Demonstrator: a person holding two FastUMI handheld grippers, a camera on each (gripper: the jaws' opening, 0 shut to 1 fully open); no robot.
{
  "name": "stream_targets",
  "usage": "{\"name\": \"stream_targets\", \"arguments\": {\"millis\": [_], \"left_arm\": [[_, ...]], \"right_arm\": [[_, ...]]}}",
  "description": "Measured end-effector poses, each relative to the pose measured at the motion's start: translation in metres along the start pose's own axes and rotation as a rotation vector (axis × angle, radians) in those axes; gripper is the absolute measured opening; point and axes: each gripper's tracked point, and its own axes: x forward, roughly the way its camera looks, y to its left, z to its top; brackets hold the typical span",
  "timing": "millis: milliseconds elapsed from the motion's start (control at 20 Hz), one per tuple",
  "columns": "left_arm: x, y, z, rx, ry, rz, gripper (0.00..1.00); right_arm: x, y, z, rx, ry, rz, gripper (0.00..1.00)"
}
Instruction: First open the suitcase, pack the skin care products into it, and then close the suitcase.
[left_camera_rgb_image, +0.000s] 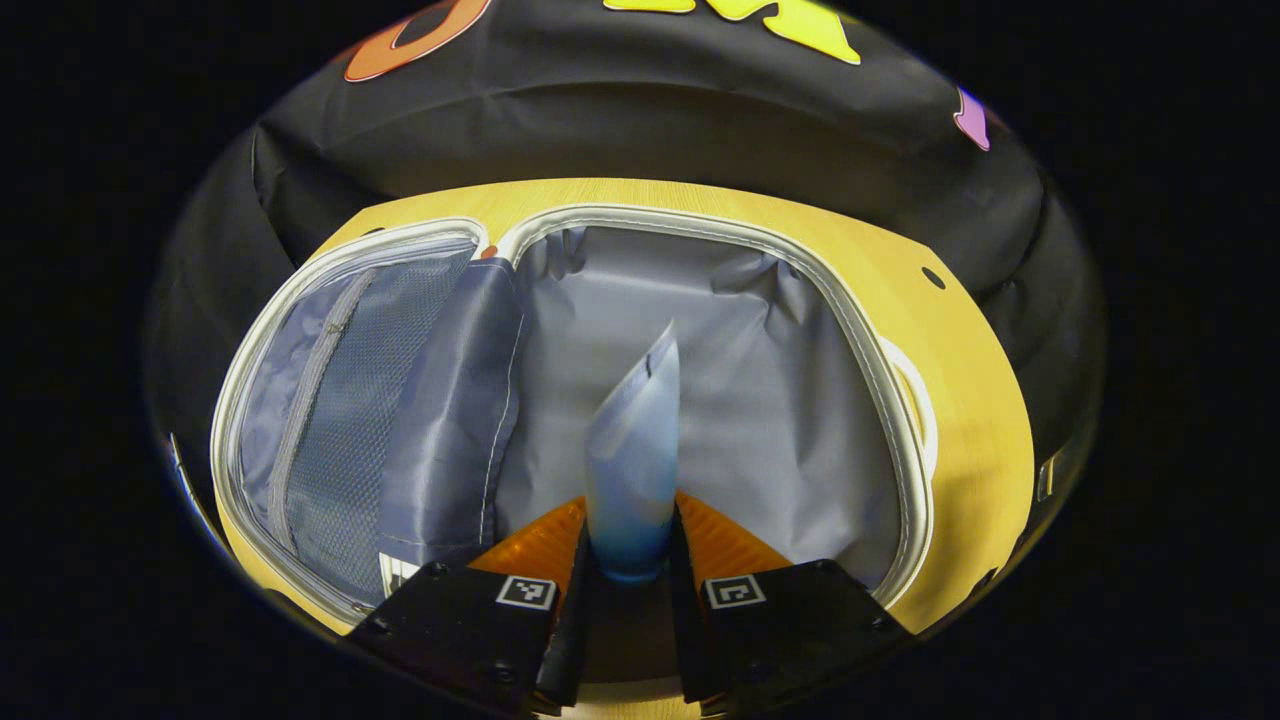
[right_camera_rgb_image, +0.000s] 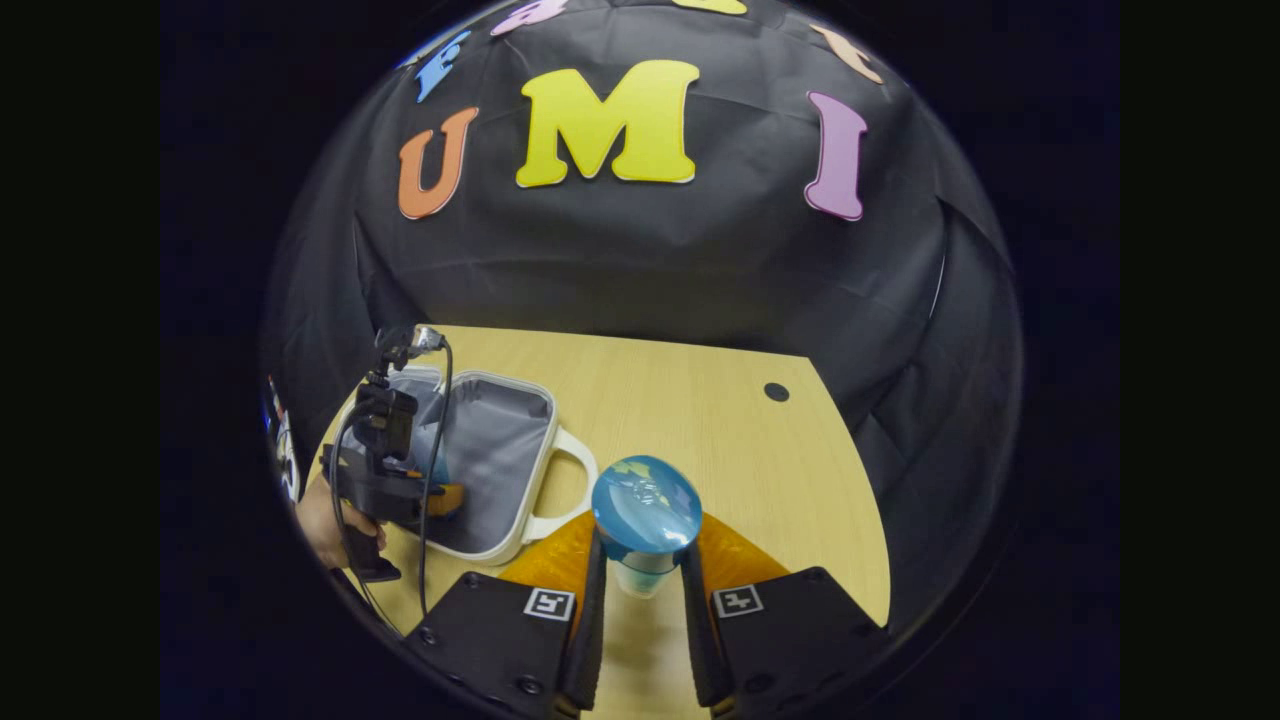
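The suitcase (left_camera_rgb_image: 640, 215) lies open on the wooden table, its grey lining showing. My left gripper (left_camera_rgb_image: 632, 560) hangs over the open case, shut on a pale blue tube (left_camera_rgb_image: 636, 440) that points into the right half. In the right gripper view the same suitcase (right_camera_rgb_image: 545, 410) sits at the left with its white handle (right_camera_rgb_image: 575, 485) toward me, and the left gripper (right_camera_rgb_image: 385, 470), held by a hand (right_camera_rgb_image: 325, 525), is above it. My right gripper (right_camera_rgb_image: 645, 585) is shut on a clear bottle with a round blue cap (right_camera_rgb_image: 646, 508), held over the table right of the case.
The case's left half has a mesh zip pocket (left_camera_rgb_image: 340, 400) and a loose grey divider flap (left_camera_rgb_image: 455, 420). The table (right_camera_rgb_image: 700, 400) has a small dark hole (right_camera_rgb_image: 776, 392) near its far right corner. The black cloth wall stands close behind the table.
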Motion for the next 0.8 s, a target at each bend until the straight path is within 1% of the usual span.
{"name": "stream_targets", "arguments": {"millis": [50, 100, 150, 250, 300, 350, 400, 550, 600, 650, 700, 750, 800], "left_arm": [[0.001, 0.000, 0.000, 0.010, 0.013, 0.008, 0.40], [0.002, 0.000, 0.001, 0.020, 0.022, 0.015, 0.48], [0.002, -0.001, 0.001, 0.029, 0.029, 0.023, 0.42], [0.008, 0.000, -0.001, 0.035, 0.048, 0.028, 0.42], [0.002, -0.001, -0.005, 0.022, 0.068, 0.028, 0.44], [0.010, -0.001, -0.003, 0.016, 0.052, 0.024, 0.36], [0.006, -0.001, -0.004, 0.010, 0.057, 0.023, 0.44], [0.005, -0.003, -0.003, 0.009, 0.068, 0.024, 0.50], [0.002, 0.000, -0.005, 0.006, 0.069, 0.045, 0.54], [-0.004, 0.000, -0.002, 0.003, 0.049, 0.052, 0.59], [-0.016, -0.001, 0.005, -0.005, 0.007, 0.042, 0.63], [-0.030, -0.001, 0.014, -0.005, -0.048, 0.038, 0.64], [-0.045, 0.004, 0.022, -0.001, -0.095, 0.050, 0.66]], "right_arm": [[0.001, 0.002, 0.000, -0.002, 0.000, 0.006, 0.33], [0.001, 0.003, 0.000, -0.006, 0.000, 0.012, 0.33], [0.001, 0.003, 0.000, -0.009, 0.000, 0.015, 0.33], [0.002, 0.003, 0.001, -0.010, 0.002, 0.022, 0.33], [0.002, 0.004, 0.002, -0.012, 0.001, 0.026, 0.33], [0.001, 0.004, 0.003, -0.016, -0.002, 0.029, 0.33], [0.000, 0.004, 0.004, -0.021, -0.005, 0.033, 0.33], [0.003, 0.006, 0.009, -0.025, -0.007, 0.043, 0.33], [0.003, 0.009, 0.011, -0.024, -0.008, 0.050, 0.33], [0.004, 0.013, 0.015, -0.023, -0.013, 0.062, 0.31], [0.004, 0.019, 0.021, -0.021, -0.020, 0.077, 0.31], [0.006, 0.027, 0.026, -0.018, -0.028, 0.096, 0.33], [0.009, 0.036, 0.031, -0.015, -0.033, 0.117, 0.33]]}}
